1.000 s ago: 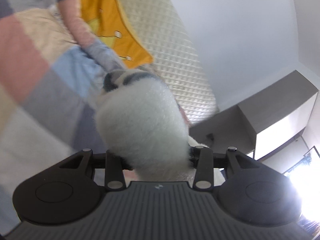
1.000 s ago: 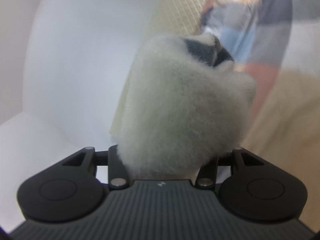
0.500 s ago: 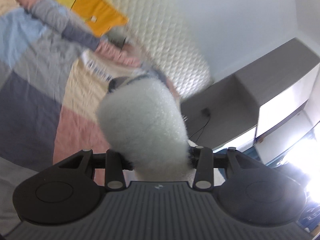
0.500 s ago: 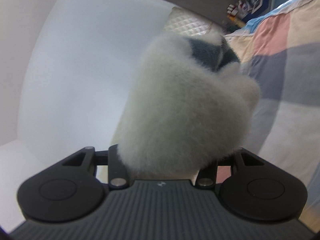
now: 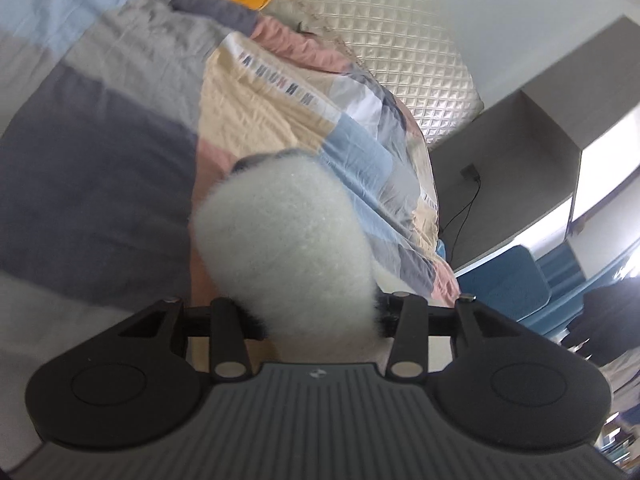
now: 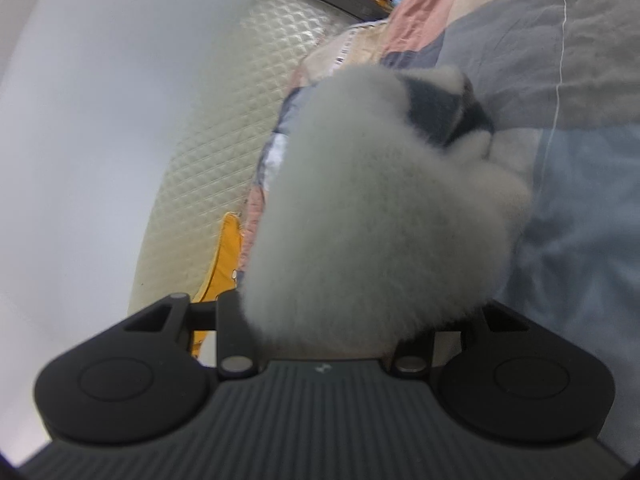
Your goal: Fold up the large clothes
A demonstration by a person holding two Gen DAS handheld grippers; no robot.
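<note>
Above the bed [image 5: 100,184], you brought both grippers down; left gripper [image 5: 304,312] and right gripper [image 6: 340,320] each stayed clamped on the fluffy white garment [image 5: 280,248], ready to lay flat.

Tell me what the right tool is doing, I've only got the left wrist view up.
Observer: The right tool has a bunch of the fluffy white garment between its fingers; the fleece hides the fingers themselves.
Operator: What's beyond that bunch?
Observer: Light blue and grey patches of the bedcover, filling the right side of that view.
Operator: Anything loose lying on it?
Observer: A thin white thread runs down across the grey patch.
Operator: Where's the yellow cushion from there?
Observer: The yellow cushion sits low on the left, against the quilted headboard.
</note>
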